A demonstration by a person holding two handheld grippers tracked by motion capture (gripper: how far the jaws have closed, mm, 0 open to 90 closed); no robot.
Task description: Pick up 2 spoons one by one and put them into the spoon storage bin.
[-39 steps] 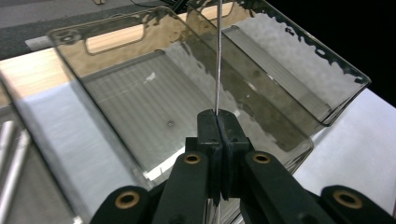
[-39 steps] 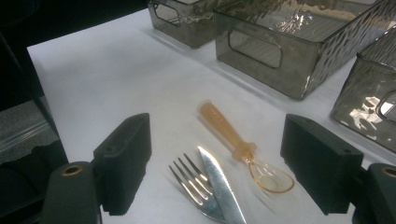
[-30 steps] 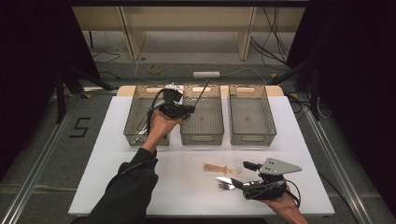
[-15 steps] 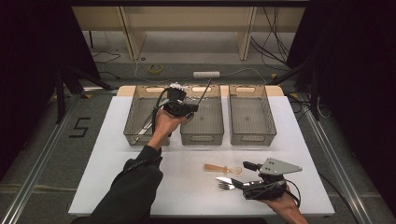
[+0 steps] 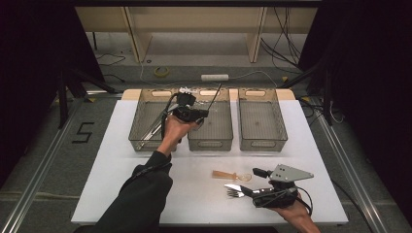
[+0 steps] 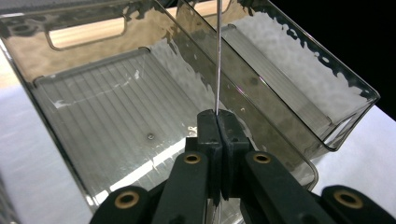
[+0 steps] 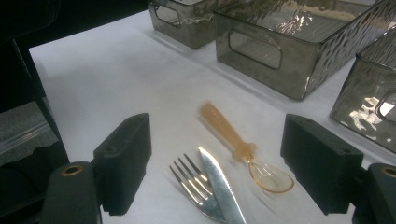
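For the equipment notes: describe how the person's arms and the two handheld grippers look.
The left gripper has two matte black, blocky jaws on black link arms with brass-coloured pivot rings. The right gripper has the same thick black jaw blocks and a brass ring; in the high view it carries a grey three-cornered plate and a black cable. The left arm wears a dark long sleeve; the hands are bare.

— What's pinched over the bins?
— A thin metal rod [image 6: 218, 56], upright, above the middle bin [image 5: 210, 127], upper centre of the high view.
— And low right?
— A fork [image 7: 194, 186], knife [image 7: 219, 184] and amber spoon [image 7: 243, 149] lying close together.
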